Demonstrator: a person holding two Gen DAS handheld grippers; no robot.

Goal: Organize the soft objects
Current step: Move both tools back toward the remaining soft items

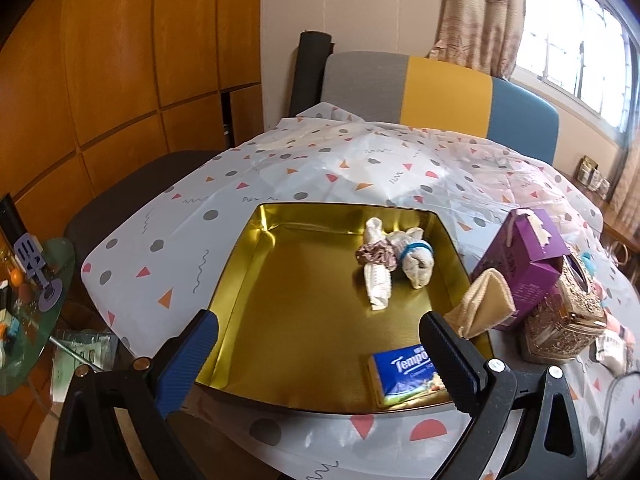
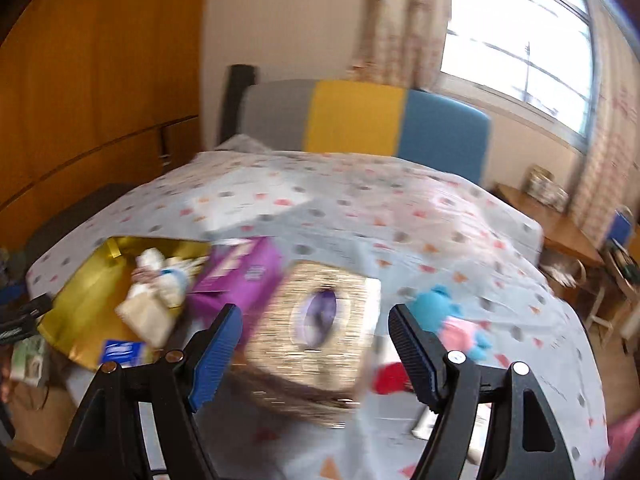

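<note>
Right view smeared by motion

I can't make out the plush toys (image 2: 452, 320) beside the gold tissue box (image 2: 316, 328); the tissue pack (image 1: 408, 376) is half hidden.

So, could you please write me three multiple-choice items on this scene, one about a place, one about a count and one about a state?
1. Where does the blue tissue pack lie?
A. In the gold tray's near right corner
B. On the purple box
C. On the cloth beside the tray

2. How many tied cloth rolls lie in the tray?
A. One
B. Two
C. Four

3. How does the left gripper stand?
A. Shut on the tissue pack
B. Shut on a roll
C. Open, holding nothing

Answers:
1 A, the pack sits on the tray floor in the corner nearest the camera, on the right.
2 B, a scrunchie-tied roll and a blue-banded roll lie side by side.
3 C, its fingers stand wide apart with only the tray floor between them.
</note>
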